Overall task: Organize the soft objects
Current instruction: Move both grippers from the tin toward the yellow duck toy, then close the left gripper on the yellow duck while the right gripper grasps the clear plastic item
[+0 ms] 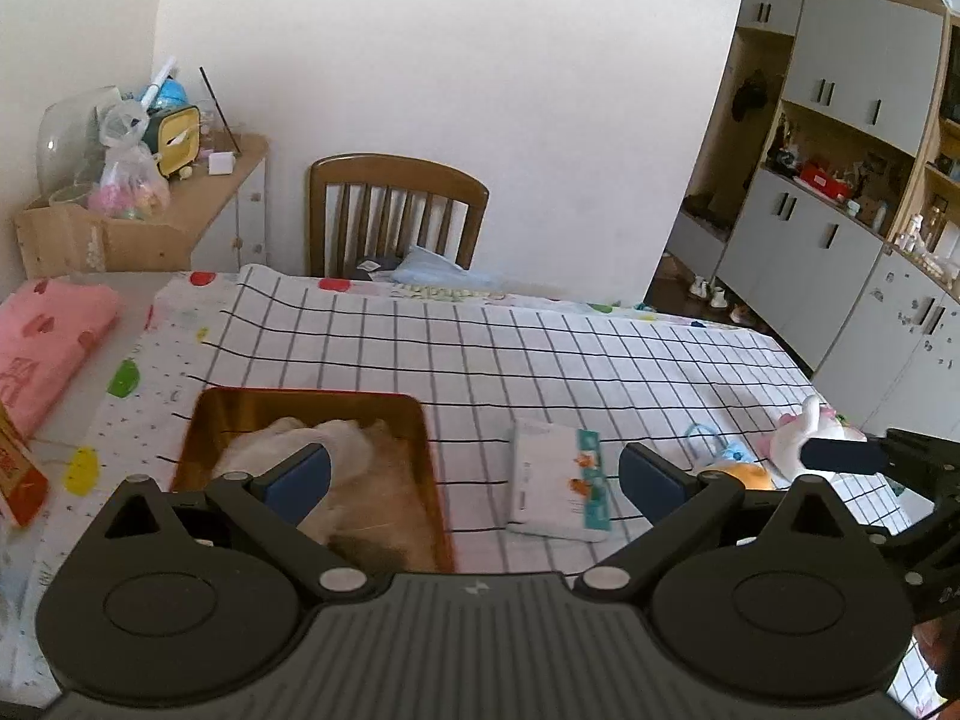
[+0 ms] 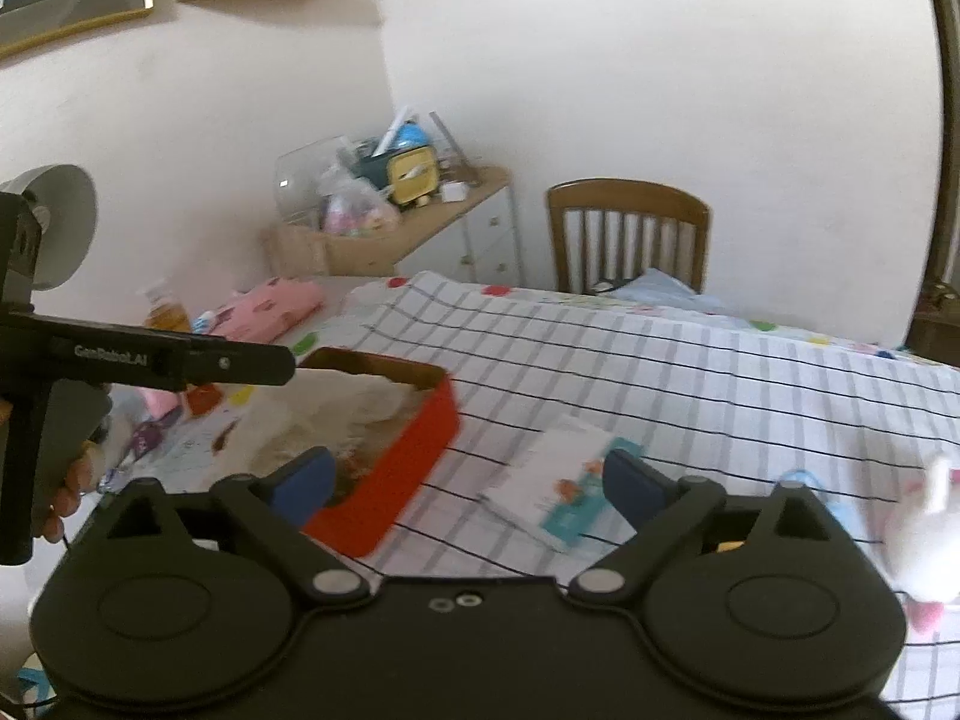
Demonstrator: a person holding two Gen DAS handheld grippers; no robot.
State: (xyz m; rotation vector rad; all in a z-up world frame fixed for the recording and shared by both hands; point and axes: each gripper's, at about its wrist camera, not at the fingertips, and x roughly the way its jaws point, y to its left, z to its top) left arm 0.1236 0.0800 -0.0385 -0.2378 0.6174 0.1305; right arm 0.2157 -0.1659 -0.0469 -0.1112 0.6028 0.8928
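A red tin tray (image 1: pixel 204 420) (image 2: pixel 414 456) on the checked tablecloth holds a beige and white plush toy (image 1: pixel 354 462) (image 2: pixel 348 408). A white tissue pack (image 1: pixel 558 480) (image 2: pixel 558 480) lies right of the tray. A white and pink plush rabbit (image 1: pixel 798 438) (image 2: pixel 924 546), an orange plush (image 1: pixel 744 474) and a small blue toy (image 1: pixel 714 444) lie at the right. My left gripper (image 1: pixel 474 480) is open and empty above the tray's near edge. My right gripper (image 2: pixel 468 486) is open and empty over the tray and tissue pack. The right gripper's arm shows in the left wrist view (image 1: pixel 870 456).
A folded pink towel (image 1: pixel 48 336) (image 2: pixel 270 306) lies at the table's left. A wooden chair (image 1: pixel 396 210) (image 2: pixel 627 234) stands at the far side. A cluttered cabinet (image 1: pixel 150 180) is by the wall. A bottle (image 2: pixel 165 309) stands near the towel.
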